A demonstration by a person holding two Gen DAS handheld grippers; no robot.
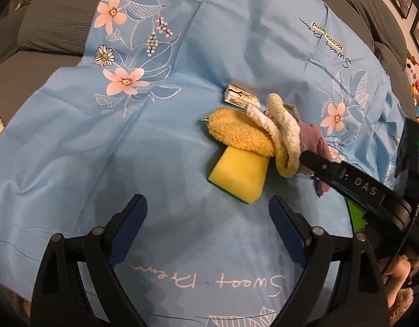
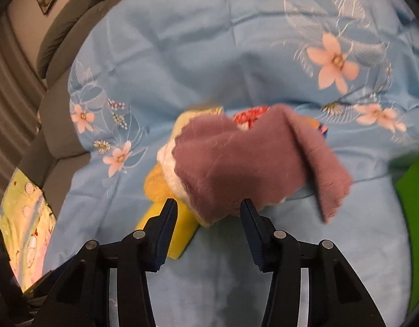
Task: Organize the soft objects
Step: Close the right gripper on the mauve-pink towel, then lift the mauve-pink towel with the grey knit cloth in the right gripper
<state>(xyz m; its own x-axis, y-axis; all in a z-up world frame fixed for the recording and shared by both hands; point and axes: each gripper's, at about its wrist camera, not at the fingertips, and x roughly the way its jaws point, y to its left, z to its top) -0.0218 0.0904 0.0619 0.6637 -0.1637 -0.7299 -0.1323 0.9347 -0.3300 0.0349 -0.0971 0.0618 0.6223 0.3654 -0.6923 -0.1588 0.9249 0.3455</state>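
Note:
A pile of soft things lies on the light blue floral sheet [image 1: 155,147]. A yellow sponge [image 1: 241,175] lies under a fuzzy orange-yellow cloth [image 1: 238,129], with a cream and yellow sock [image 1: 281,136] and a mauve cloth [image 1: 317,139] beside it. My left gripper [image 1: 208,212] is open and empty, just short of the sponge. My right gripper [image 2: 208,211] is open, its fingertips at the near edge of the mauve cloth [image 2: 250,160], which drapes over the cream sock [image 2: 167,160] and the sponge [image 2: 176,234]. The right gripper's finger also shows in the left wrist view [image 1: 329,167].
A small printed box [image 1: 242,96] lies on the sheet behind the pile. A bright green object [image 2: 412,204] sits at the right edge. Grey cushions [image 1: 54,19] border the sheet at the back. A patterned yellow fabric [image 2: 24,226] lies at the left.

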